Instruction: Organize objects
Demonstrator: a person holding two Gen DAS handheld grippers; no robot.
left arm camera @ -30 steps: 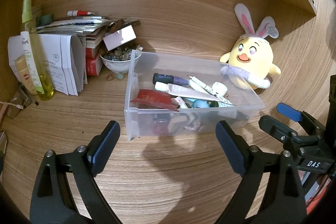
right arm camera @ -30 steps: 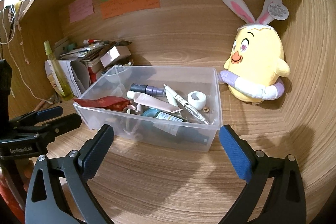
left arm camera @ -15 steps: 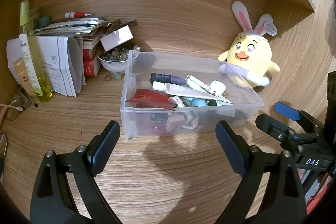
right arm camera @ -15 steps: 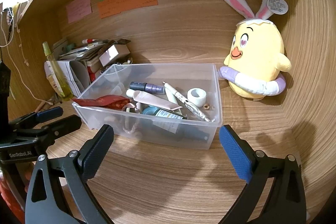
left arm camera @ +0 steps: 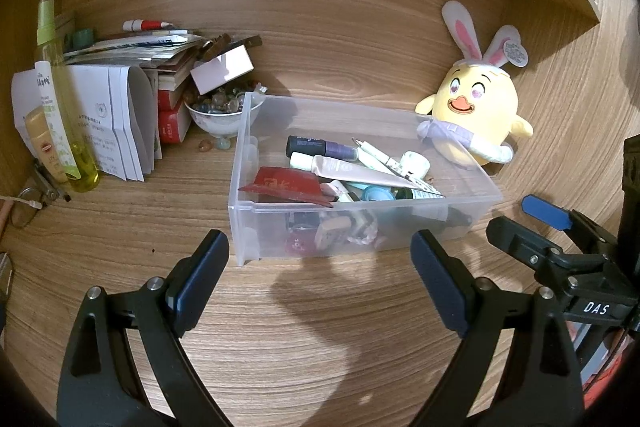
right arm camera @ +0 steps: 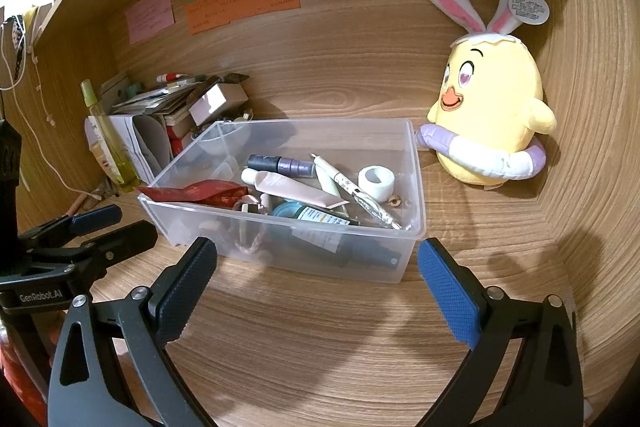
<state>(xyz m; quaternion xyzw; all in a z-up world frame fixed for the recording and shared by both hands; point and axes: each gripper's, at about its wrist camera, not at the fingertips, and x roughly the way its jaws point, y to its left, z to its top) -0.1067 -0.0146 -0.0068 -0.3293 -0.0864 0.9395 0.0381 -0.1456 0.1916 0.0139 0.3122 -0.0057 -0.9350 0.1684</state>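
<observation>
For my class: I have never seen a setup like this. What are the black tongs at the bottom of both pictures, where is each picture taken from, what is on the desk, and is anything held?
The tongs are two hand-held grippers, one in each of a person's hands. Each carries a camera looking forward along its fingers. One picture is from the left gripper, the other from the right gripper. Both are open and hold nothing. On the wooden desk stands a clear plastic bin of small items: tubes, a pen, a red packet and a roll of white tape. A yellow plush chick sits beside the bin, and papers, a bowl of beads and a spray bottle crowd the other end.
</observation>
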